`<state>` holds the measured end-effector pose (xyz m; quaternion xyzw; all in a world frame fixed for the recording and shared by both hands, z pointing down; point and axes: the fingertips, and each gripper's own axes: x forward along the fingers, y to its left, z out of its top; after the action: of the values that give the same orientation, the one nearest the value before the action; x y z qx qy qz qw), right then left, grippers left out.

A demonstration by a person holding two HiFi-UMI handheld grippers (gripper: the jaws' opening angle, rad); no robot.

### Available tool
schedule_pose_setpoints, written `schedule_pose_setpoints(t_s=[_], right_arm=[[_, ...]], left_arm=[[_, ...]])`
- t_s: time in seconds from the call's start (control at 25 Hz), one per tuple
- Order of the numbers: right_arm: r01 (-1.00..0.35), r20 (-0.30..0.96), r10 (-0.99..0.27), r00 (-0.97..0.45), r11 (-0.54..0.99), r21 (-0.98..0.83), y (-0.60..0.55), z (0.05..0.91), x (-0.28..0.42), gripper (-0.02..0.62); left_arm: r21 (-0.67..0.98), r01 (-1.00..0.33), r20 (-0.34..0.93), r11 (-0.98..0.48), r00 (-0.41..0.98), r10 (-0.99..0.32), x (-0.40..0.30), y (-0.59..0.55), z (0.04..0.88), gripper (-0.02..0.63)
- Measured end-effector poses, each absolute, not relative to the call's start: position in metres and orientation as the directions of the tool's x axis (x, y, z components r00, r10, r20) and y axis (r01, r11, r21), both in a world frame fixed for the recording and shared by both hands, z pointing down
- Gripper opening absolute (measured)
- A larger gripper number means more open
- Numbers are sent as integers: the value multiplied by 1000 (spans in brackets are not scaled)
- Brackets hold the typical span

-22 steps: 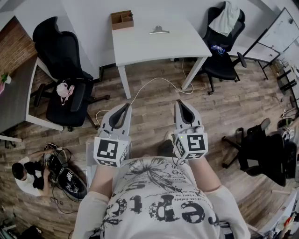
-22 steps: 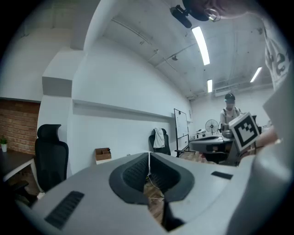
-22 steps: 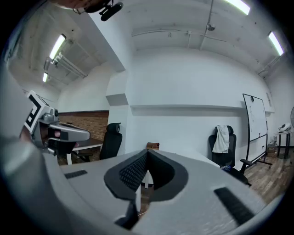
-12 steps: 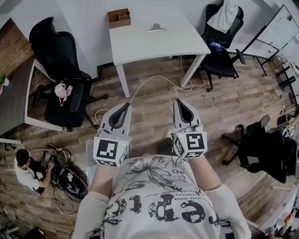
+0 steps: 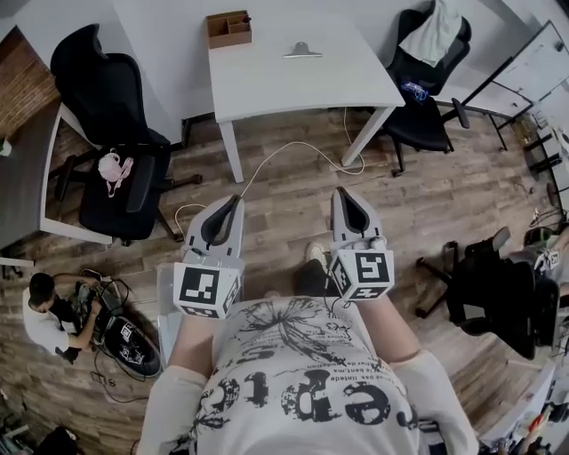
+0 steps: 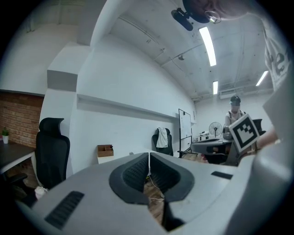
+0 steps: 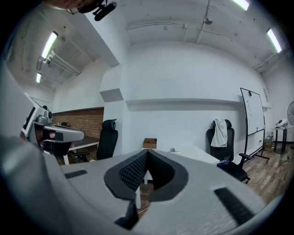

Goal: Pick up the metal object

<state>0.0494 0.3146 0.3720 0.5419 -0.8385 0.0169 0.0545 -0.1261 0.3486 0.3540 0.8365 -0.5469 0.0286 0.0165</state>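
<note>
A shiny metal clip (image 5: 302, 51) lies on the white table (image 5: 293, 84) far ahead, near its back edge; in the right gripper view the metal clip (image 7: 173, 150) is a small speck on the tabletop. My left gripper (image 5: 237, 200) is held at waist height over the wood floor, jaws together and empty. My right gripper (image 5: 340, 193) hangs beside it, also shut with nothing in it. Both are well short of the table. In the left gripper view the left gripper (image 6: 149, 153) shows its tips touching; in the right gripper view the right gripper (image 7: 147, 151) shows the same.
A wooden organiser box (image 5: 228, 27) stands at the table's back left corner. Black office chairs (image 5: 111, 142) flank the table, one (image 5: 425, 71) draped with a white cloth. A white cable (image 5: 293, 151) runs across the floor. A person (image 5: 44, 311) crouches at the lower left by equipment.
The view has shifted slightly toward the table; both grippers keep their pose, shut, side by side. The crouching person at the lower left has moved a little.
</note>
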Motion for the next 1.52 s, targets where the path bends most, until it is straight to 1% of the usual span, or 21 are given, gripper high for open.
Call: schedule_pose_setpoints(t_s=[0.2,0.4,0.68,0.96,1.08,1.24,1.52], right_arm=[[-886,130,-881,-456,463,27,279,386,48,-9],[-863,137,-856,-499,505,14,220,401,57,-9],[-795,138,-792,-594,604,45,100,397,80,-8],[-730,173,-723,-668,682,31,-19,397,111,-8],[-720,183,-712,-679,694,27,-63,398,118,-8],[-720,209,-706,-677,694,9,-111,409,118,-8],[-727,249,-704,-665,687,3,-195,431,98,-8]], left_arm=[[-2,-925,87,-381,380,-921,-121,317,365,11],[-10,-939,110,-344,341,-934,-107,266,381,11],[-21,-960,108,-278,274,-956,-69,156,376,12],[-23,-978,139,-206,201,-970,-25,46,374,11],[-12,-985,151,-170,167,-974,-21,9,375,11],[-9,-986,184,-165,160,-970,-20,-31,385,11],[-4,-986,203,-164,160,-966,-44,-114,401,11]])
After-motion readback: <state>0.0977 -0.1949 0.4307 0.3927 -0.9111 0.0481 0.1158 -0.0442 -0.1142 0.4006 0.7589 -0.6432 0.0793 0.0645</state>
